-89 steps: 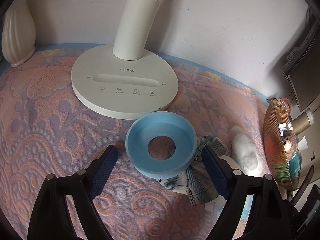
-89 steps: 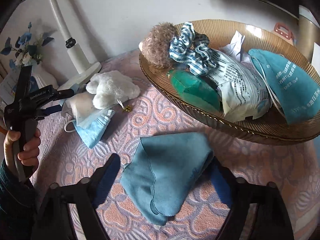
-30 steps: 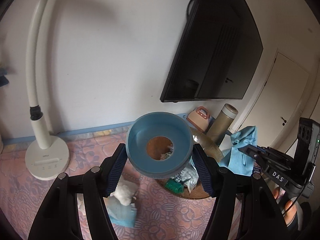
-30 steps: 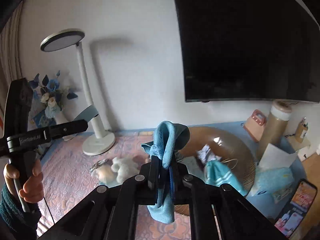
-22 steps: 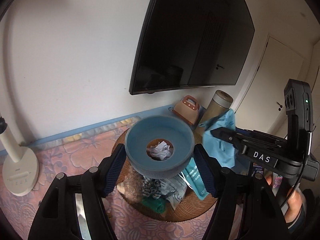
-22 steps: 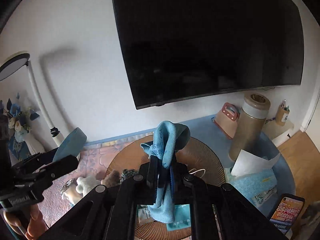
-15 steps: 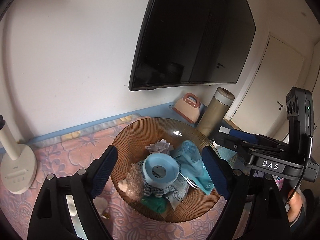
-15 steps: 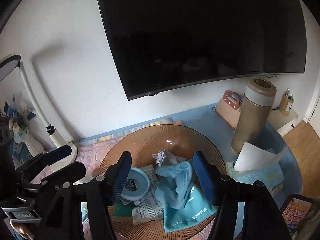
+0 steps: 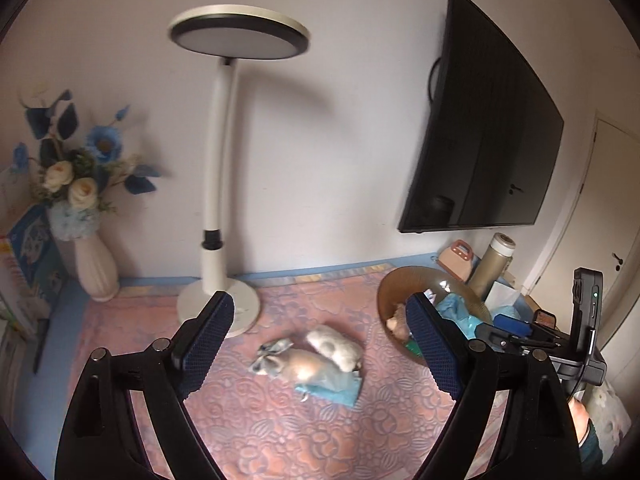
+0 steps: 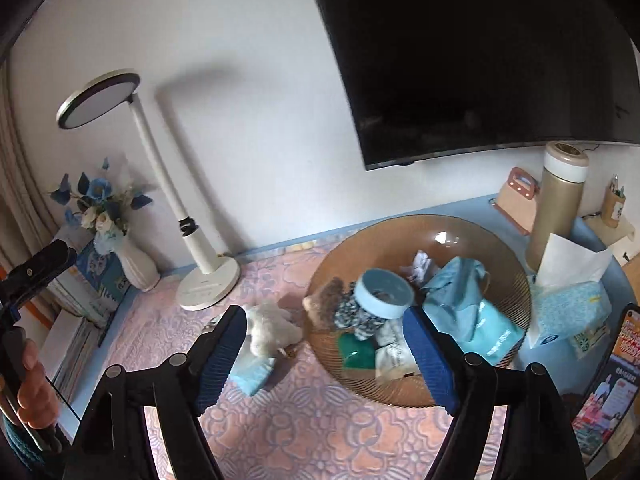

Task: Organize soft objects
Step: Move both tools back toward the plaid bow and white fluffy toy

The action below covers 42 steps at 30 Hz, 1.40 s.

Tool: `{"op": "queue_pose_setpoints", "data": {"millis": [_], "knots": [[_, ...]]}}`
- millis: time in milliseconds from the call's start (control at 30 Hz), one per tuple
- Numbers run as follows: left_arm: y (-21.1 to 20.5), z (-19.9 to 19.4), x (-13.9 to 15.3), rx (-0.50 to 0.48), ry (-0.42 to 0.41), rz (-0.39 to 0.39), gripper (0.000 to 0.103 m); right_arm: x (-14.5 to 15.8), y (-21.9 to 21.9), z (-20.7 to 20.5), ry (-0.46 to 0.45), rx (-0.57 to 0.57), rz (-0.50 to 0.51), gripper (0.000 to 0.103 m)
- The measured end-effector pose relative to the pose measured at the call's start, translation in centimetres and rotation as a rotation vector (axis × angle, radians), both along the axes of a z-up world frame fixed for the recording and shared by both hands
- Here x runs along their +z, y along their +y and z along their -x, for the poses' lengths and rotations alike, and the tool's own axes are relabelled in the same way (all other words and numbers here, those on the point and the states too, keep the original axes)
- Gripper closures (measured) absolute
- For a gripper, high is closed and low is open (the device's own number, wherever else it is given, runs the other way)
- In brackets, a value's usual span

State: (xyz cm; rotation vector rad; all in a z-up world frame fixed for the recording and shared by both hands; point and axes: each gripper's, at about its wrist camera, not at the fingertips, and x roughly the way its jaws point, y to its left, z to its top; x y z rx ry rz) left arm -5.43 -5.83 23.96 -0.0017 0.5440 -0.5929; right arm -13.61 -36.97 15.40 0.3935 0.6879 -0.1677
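Observation:
A brown ribbed bowl (image 10: 420, 220) holds a blue ring (image 10: 384, 288), a teal cloth (image 10: 460, 292), a teal mask packet (image 10: 492, 336), a brown plush (image 10: 324, 300) and a gingham scrunchie (image 10: 352, 316). My right gripper (image 10: 326, 356) hangs above the bowl's near side, its jaws opening with nothing between them. On the pink mat (image 9: 280, 432) left of the bowl (image 9: 394, 284) lie a white plush (image 9: 334, 346) and face masks (image 9: 316, 376). My left gripper (image 9: 320, 346) hovers over them, jaws opening and empty. The white plush (image 10: 268, 328) also shows in the right wrist view.
A white desk lamp (image 9: 218, 200) and a vase of flowers (image 9: 94, 268) stand at the back left. A TV (image 9: 480, 152) hangs on the wall. A gold flask (image 10: 558, 204), tissue pack (image 10: 568, 308) and phone (image 10: 612, 384) crowd the bowl's right side.
The left gripper let the blue ring fall into the bowl, and the right let go of the teal cloth there. Both jaws opened wide. The left gripper swung left, over the mat.

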Motion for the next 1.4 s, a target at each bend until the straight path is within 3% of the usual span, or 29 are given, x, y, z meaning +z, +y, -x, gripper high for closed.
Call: {"op": "queue_pose_setpoints", "data": {"millis": [133,267,367,500,633,767,1167,1233,1300,1333,1400], "knots": [[5.1,0.2,-2.3,0.151,0.068,-0.052,0.011,-0.9,4.8,0.3,-0.024,0.080,-0.009,0.022],[7.6,-1.1,-10.1,0.220,0.191,0.007,0.011,-4.0,8.6,0.6,-0.028,0.111,0.053,0.010],[7.1,-2.0,-16.8,0.240,0.257,0.036,0.012,-7.7,10.2,0.1,0.017,0.149,0.068,0.010],[5.4,-2.5,-21.4,0.232,0.295,0.030,0.012,-11.8,10.6,-0.6,0.081,0.169,0.067,0.010],[4.0,-2.4,-22.3,0.232,0.263,-0.047,0.011,-13.9,10.3,-1.1,0.123,0.140,0.130,0.010],[4.7,-1.9,-22.3,0.256,0.246,-0.030,0.011,-14.6,9.5,-1.4,0.135,0.100,0.102,0.009],[6.5,-2.9,-23.1,0.289,0.349,0.047,0.011,-15.9,10.4,-2.7,0.237,0.102,0.165,0.009],[6.3,-2.3,-22.5,0.269,0.363,0.018,0.012,-15.6,10.0,-2.5,0.225,0.109,0.132,0.009],[6.4,-2.0,-21.4,0.235,0.416,-0.001,0.012,-15.3,9.1,-2.3,0.228,0.132,0.038,0.009],[6.6,-2.1,-20.6,0.209,0.454,0.020,0.012,-15.0,8.5,-2.4,0.230,0.146,-0.045,0.009],[7.5,-3.0,-18.7,0.162,0.507,0.146,0.012,-14.2,7.2,-2.7,0.203,0.162,-0.236,0.009]]}}
